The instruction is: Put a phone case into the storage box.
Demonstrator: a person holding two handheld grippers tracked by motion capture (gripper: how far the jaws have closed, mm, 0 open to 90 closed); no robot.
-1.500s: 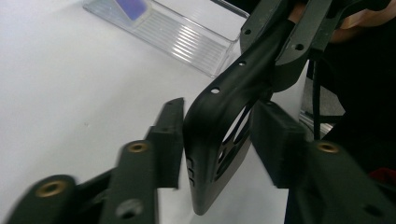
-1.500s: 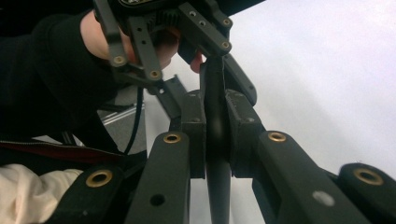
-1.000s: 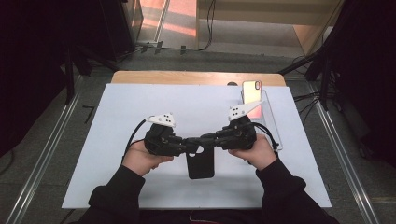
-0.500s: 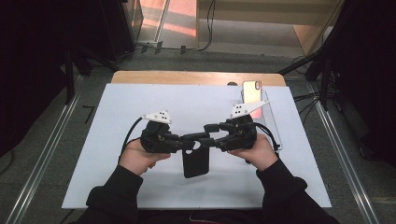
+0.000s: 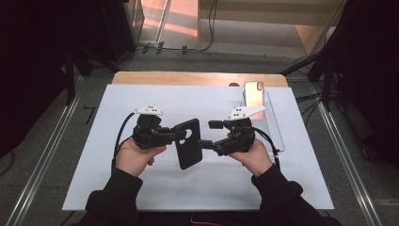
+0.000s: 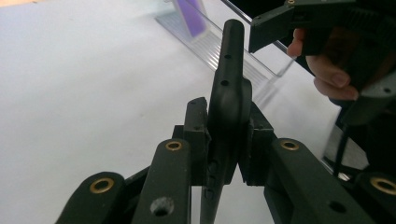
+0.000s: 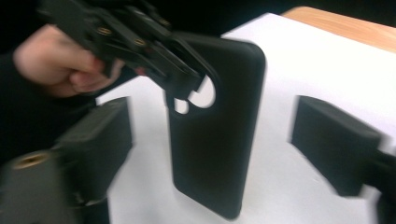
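Observation:
A black phone case (image 5: 188, 144) hangs above the white table, and my left gripper (image 5: 180, 135) is shut on its upper end by the camera cutout. In the left gripper view the case (image 6: 229, 93) stands edge-on, pinched between the left gripper (image 6: 224, 126) jaws. My right gripper (image 5: 207, 134) is just right of the case. Its jaws have just been opening and now stand wide apart. In the right gripper view the case (image 7: 219, 126) lies between the right gripper (image 7: 210, 140) jaws, and neither pad touches it.
A phone (image 5: 253, 93) leans upright in a clear stand (image 5: 272, 123) at the back right of the white mat (image 5: 94, 160). The stand (image 6: 219, 44) lies just behind the right hand. A wooden table edge (image 5: 188, 78) runs along the back.
The right gripper's jaws have spread wide and let go of the case. The case, still in the left gripper, has shifted slightly up and to the left.

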